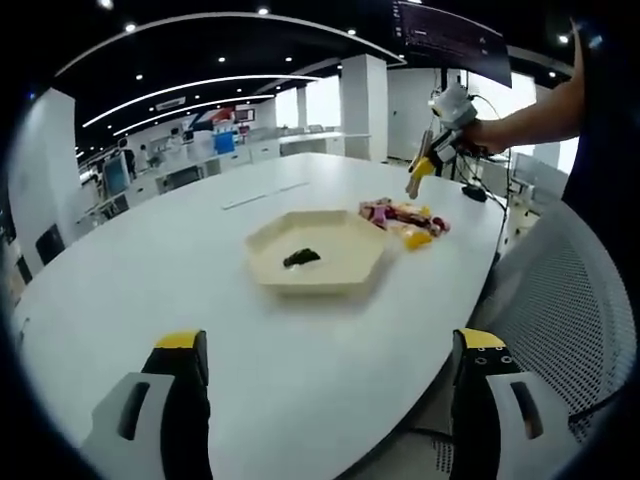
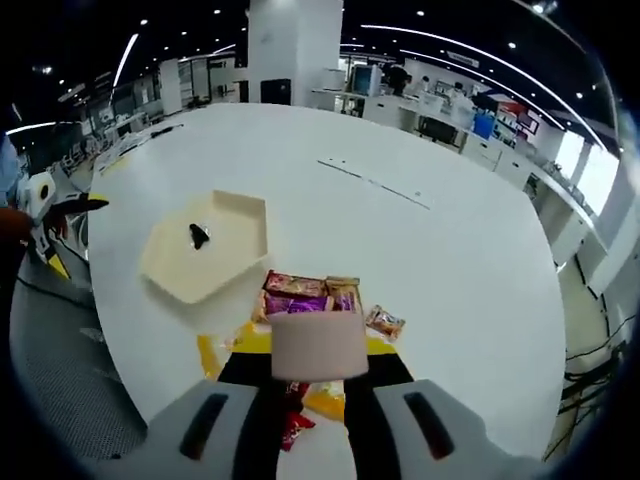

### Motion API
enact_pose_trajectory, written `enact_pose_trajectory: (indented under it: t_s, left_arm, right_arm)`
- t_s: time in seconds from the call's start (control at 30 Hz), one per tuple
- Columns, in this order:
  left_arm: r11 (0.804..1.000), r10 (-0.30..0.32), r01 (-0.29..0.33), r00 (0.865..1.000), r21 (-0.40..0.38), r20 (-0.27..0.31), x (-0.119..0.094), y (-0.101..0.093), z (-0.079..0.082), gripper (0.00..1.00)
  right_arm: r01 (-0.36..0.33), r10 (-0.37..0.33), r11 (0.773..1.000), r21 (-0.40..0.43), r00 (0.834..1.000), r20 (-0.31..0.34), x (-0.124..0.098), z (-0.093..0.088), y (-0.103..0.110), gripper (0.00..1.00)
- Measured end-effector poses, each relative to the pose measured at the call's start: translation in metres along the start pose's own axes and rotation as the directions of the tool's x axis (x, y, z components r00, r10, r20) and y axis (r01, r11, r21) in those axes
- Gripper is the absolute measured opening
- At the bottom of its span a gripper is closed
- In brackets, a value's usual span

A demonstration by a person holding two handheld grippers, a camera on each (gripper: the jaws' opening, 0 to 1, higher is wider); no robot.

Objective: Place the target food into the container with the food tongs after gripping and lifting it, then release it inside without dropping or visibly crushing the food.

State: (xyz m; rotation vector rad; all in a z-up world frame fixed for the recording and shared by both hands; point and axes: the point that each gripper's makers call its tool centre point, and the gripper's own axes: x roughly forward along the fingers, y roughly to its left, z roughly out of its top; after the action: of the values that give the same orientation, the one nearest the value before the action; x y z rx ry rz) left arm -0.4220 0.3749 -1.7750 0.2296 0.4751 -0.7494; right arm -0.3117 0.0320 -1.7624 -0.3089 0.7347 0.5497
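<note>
A cream hexagonal tray (image 1: 330, 285) (image 2: 170, 285) lies mid-table with one small dark piece of food (image 1: 301, 258) (image 2: 198, 235) inside it. Beside the tray lies a pile of snack packets (image 1: 400, 215) (image 2: 310, 295). My left gripper (image 1: 330, 342) hangs open over the near table edge, its jaws wide apart and nothing between them. My right gripper (image 2: 318, 345) (image 1: 418, 180) hovers above the snack pile. It is shut on a blurred beige blunt piece, apparently the food tongs (image 2: 320, 350). Their working end is hidden.
The white oval table (image 1: 150, 270) (image 2: 450, 250) has bare surface all around the tray. A grey mesh chair (image 1: 570, 300) stands at its edge. A small black object (image 1: 475, 193) lies near the far rim. Desks and a pillar (image 2: 290, 50) stand behind.
</note>
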Motion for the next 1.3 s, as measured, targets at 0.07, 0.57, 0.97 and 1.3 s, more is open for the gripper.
enact_pose_trajectory:
  t_s: [0.07, 0.57, 0.97, 1.3]
  left_arm:
    - [1.000, -0.001, 0.001, 1.000, -0.001, -0.001, 0.000, 0.000, 0.000, 0.99]
    - [1.000, -0.012, 0.012, 1.000, 0.011, -0.013, 0.001, -0.003, -0.002, 0.98]
    - [1.000, -0.009, 0.009, 1.000, 0.010, -0.021, 0.001, -0.003, -0.004, 0.96]
    - [1.000, -0.010, 0.011, 1.000, 0.015, -0.022, 0.001, -0.003, -0.004, 0.96]
  right_arm:
    - [0.008, -0.008, 1.000, 0.013, 1.000, -0.003, 0.004, -0.004, -0.001, 0.20]
    - [0.041, -0.037, 0.994, 0.102, 0.999, -0.036, 0.020, -0.023, -0.001, 0.21]
    - [0.046, -0.042, 0.990, 0.133, 0.998, -0.036, 0.025, -0.024, 0.005, 0.21]
    - [0.058, -0.052, 0.985, 0.161, 0.998, -0.042, 0.027, -0.022, 0.007, 0.21]
